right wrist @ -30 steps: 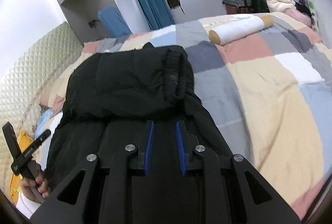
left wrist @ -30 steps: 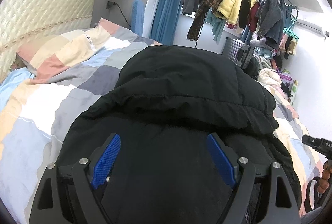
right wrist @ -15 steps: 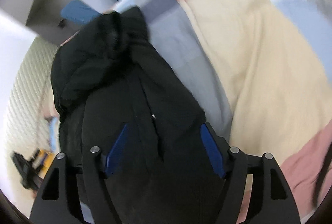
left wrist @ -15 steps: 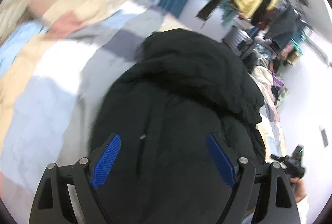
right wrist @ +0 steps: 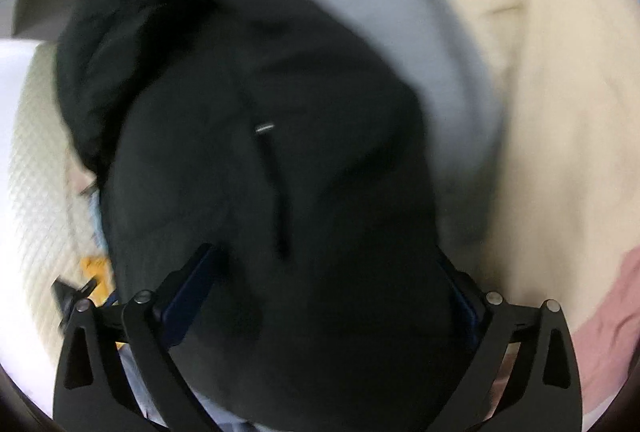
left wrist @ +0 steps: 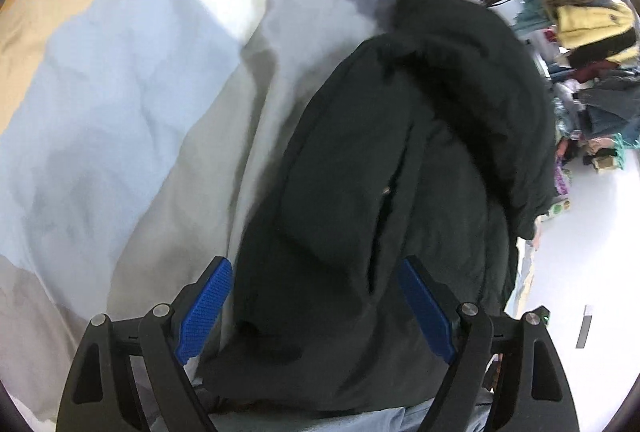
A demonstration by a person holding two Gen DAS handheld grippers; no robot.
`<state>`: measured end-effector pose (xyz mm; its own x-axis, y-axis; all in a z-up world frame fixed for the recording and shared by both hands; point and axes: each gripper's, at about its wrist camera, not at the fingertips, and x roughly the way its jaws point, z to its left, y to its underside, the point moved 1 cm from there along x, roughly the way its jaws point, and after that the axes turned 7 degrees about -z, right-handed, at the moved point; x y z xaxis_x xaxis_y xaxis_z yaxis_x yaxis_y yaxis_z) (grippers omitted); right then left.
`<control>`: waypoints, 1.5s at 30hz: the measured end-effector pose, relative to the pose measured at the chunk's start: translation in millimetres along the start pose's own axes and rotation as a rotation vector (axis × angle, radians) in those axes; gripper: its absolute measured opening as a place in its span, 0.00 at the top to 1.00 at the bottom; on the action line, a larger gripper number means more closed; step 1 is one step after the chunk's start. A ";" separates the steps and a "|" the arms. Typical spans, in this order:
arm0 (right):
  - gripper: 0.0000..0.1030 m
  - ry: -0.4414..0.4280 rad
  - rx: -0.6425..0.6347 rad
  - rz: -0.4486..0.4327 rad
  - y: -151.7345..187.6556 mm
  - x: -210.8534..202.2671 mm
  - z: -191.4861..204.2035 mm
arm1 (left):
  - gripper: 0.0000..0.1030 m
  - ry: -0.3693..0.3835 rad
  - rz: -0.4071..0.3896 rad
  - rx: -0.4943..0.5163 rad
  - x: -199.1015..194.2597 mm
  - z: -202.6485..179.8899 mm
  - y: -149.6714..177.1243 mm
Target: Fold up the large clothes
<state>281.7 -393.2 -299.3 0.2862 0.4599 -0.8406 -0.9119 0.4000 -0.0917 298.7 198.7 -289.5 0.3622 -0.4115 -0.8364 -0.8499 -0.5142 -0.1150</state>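
A black padded jacket (left wrist: 400, 168) lies folded lengthwise on the patchwork bed cover (left wrist: 120, 92), its hood end far from me. My left gripper (left wrist: 316, 308) is open, its blue pads on either side of the jacket's near end. In the right wrist view the jacket (right wrist: 260, 152) fills the middle, with a small metal zip pull (right wrist: 264, 128) showing. My right gripper (right wrist: 324, 292) is open wide, its fingers straddling the jacket's near end. Both views are blurred by motion.
A rack of hanging clothes (left wrist: 588, 24) stands beyond the bed at the right. A quilted headboard (right wrist: 36, 200) lies at the left of the right wrist view. Cream and pink patches of the cover (right wrist: 540, 112) lie right of the jacket.
The right gripper has opened from nearly shut to wide. Both grippers have dropped and tilted down close over the jacket's near end. The left gripper stayed open.
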 end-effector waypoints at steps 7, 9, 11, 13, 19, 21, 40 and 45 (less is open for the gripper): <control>0.02 -0.334 -0.090 -0.084 8.1 -33.0 36.7 | 0.17 -0.054 0.187 -0.072 34.6 16.6 7.5; 0.02 -0.413 -0.106 -0.104 10.3 -41.1 41.7 | 0.16 -0.056 0.194 -0.097 35.4 20.3 9.2; 0.01 -0.404 -0.114 -0.101 11.5 -41.3 44.5 | 0.15 -0.046 0.200 -0.090 36.4 19.2 10.1; 0.01 -0.287 -0.091 -0.043 14.1 -23.4 37.6 | 0.15 -0.009 0.220 -0.062 38.8 13.5 12.6; 0.01 -0.096 0.019 0.072 7.3 13.9 13.9 | 0.15 0.168 0.259 0.081 32.9 -20.4 24.7; 0.01 -0.042 0.024 0.079 8.8 17.1 11.2 | 0.14 0.223 0.247 0.109 24.7 -26.6 26.5; 0.00 -0.306 -0.142 0.056 26.7 6.9 65.5 | 0.13 0.323 0.161 0.290 -20.1 -35.8 61.0; 0.00 -0.452 -0.203 -0.008 23.3 -20.8 77.9 | 0.14 0.397 0.170 0.234 -21.4 -26.3 54.0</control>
<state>277.4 -331.7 -242.4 0.3516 0.7733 -0.5276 -0.9351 0.2635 -0.2369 255.1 160.0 -263.7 0.2905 -0.7531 -0.5903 -0.9562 -0.2512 -0.1502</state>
